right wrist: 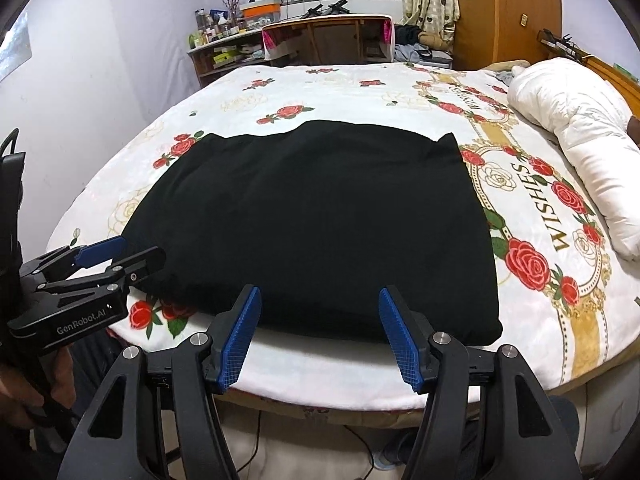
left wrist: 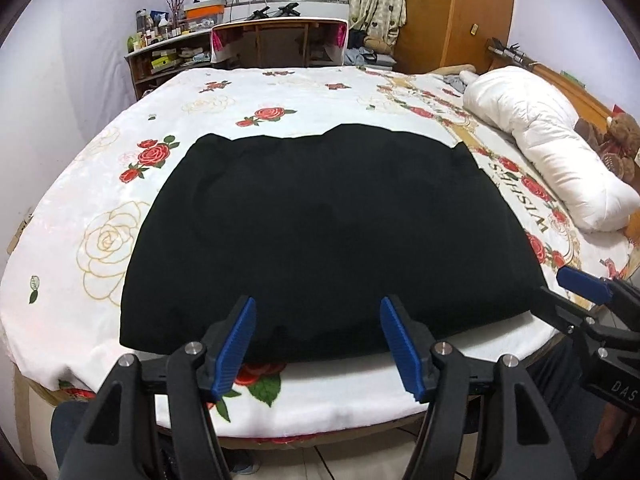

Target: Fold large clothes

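A white duvet (left wrist: 548, 140) lies well right of the folded black garment (left wrist: 320, 232).

A large black garment (left wrist: 320, 236) lies folded flat on a bed covered by a white blanket (left wrist: 132, 184) printed with red roses. The fabric forms a broad, roughly rectangular block, wider toward the near edge of the bed and narrower at the far side. Its far edge is slightly wavy, with a small raised corner at the far right. The near edge looks thick and rounded, with layers stacked. The surface is mostly smooth, with faint creases.
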`<state>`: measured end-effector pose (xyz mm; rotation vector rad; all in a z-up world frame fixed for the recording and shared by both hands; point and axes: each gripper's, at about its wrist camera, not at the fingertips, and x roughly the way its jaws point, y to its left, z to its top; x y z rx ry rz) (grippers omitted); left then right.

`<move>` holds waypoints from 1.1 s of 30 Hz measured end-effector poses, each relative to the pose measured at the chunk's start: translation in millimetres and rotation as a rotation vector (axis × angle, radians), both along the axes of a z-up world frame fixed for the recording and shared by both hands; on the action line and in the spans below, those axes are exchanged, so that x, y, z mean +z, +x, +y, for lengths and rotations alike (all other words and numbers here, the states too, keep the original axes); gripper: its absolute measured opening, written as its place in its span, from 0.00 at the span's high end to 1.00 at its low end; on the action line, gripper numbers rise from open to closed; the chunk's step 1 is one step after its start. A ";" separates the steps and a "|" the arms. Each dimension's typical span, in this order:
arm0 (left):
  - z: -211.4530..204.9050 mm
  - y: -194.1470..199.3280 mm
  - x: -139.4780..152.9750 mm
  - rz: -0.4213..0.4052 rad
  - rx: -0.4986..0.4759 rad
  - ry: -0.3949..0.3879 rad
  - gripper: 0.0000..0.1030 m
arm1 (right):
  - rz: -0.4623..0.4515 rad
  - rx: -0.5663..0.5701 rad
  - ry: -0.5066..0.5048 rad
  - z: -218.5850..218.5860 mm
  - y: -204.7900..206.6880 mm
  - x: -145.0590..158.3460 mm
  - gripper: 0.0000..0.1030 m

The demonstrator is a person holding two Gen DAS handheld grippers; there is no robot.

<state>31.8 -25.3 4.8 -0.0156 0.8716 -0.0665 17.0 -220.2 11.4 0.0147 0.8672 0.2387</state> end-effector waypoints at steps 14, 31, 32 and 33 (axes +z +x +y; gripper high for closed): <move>8.2 -2.1 3.1 0.001 0.014 -0.035 0.35 | 0.008 0.010 -0.005 4.3 -1.5 -2.3 0.40; 6.1 -1.9 5.2 -0.004 0.027 -0.016 0.35 | 0.005 0.011 -0.006 4.1 -1.8 -1.6 0.40; 5.8 -1.9 5.3 -0.004 0.025 -0.020 0.35 | 0.004 0.011 -0.006 4.3 -2.1 -1.3 0.40; 5.8 -2.2 5.4 -0.004 0.025 -0.023 0.35 | 0.005 0.010 -0.006 4.2 -2.3 -1.5 0.40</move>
